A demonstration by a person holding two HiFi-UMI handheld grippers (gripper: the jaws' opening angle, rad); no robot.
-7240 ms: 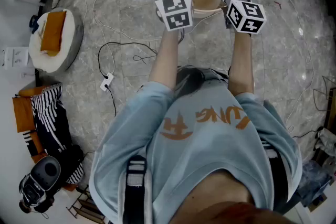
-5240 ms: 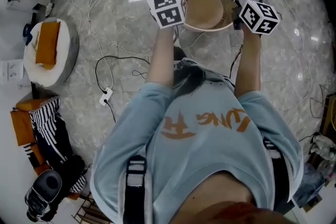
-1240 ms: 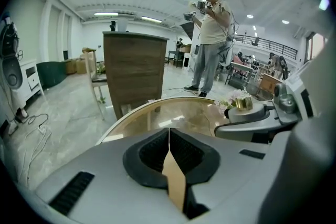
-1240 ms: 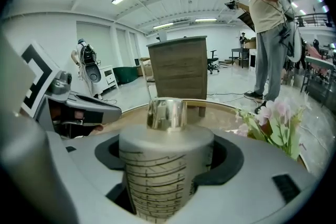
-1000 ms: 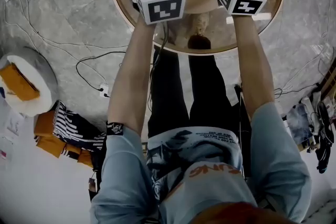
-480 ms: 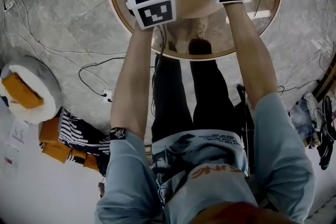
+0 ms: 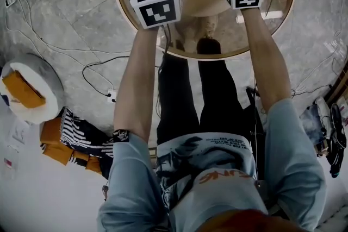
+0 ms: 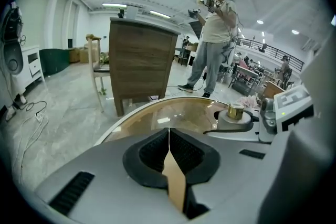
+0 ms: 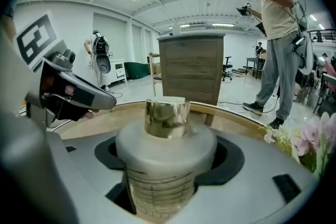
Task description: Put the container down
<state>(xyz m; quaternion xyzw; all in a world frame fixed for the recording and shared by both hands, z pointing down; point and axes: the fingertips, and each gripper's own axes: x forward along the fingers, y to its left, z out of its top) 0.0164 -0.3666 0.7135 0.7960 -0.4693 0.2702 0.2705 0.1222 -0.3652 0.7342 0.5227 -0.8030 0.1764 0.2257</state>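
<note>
While both grippers hang over the round worktop (image 7: 272,24), I have the container (image 9: 165,128) in the right gripper (image 9: 167,165).
Its jaws are spread around the container's white body, gold cap (image 9: 167,117) upright; I cannot tell whether the base touches the glass. The left gripper (image 8: 169,152) has its jaws pressed together, empty.

The container (image 9: 164,149) is a squat, off-white cylinder with a wider, rounded pale lid and a shiny gold knob (image 9: 167,117) on top. Fine printed lines run round its body. It stands upright between the jaws of the right gripper (image 9: 167,173), whose dark pads press its body from both sides just under the lid, and the lid rises above them. Its base is hidden below the jaws, so it may or may not be touching the table (image 9: 107,119).
</note>
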